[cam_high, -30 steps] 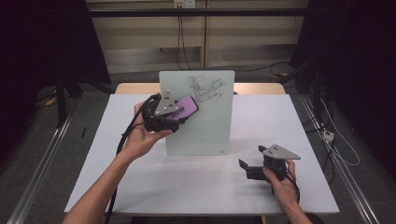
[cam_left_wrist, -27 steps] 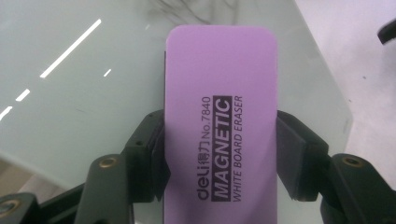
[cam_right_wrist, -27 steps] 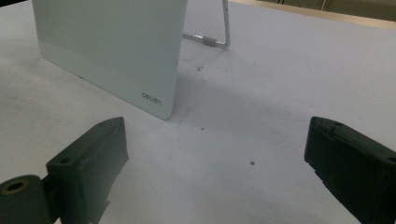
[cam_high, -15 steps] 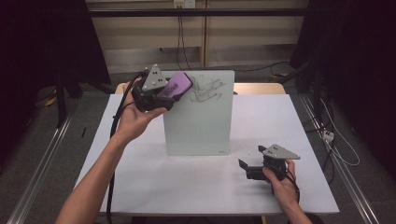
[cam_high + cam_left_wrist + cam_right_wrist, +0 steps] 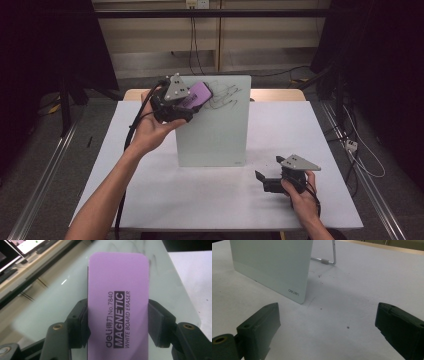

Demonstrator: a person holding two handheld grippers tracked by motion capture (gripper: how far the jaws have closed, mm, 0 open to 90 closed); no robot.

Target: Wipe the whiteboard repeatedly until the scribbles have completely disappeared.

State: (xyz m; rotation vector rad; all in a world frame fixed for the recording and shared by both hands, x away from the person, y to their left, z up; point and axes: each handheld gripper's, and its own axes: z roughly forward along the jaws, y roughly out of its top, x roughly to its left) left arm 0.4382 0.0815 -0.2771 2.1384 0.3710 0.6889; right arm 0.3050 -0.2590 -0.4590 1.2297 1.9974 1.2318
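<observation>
Left tongs (image 5: 192, 100) raised at the upper left corner of the upright pale green glass whiteboard (image 5: 215, 130), pinching a flat purple rectangular magnetic whiteboard eraser (image 5: 198, 94) by its 2 long edges. Eraser (image 5: 118, 302) projecting forward past the tips of the left tongs (image 5: 117, 325), black print on its purple face turned toward the camera, its underside laid against the board's glass (image 5: 57, 292). Black scribbled marker lines (image 5: 227, 92) just beyond the eraser's far end, along the board's top edge. Board standing on the white tabletop (image 5: 200, 195), propped from behind by a thin metal wire stand (image 5: 329, 257).

Right tongs (image 5: 262, 179) low on the tabletop, near the board's lower right corner and well apart from the left tongs. Spread wide (image 5: 327, 327), gripping nothing, bare white tabletop (image 5: 352, 290) between the 2 black jaws, the board's printed corner (image 5: 294, 292) just ahead and to the left of them.
</observation>
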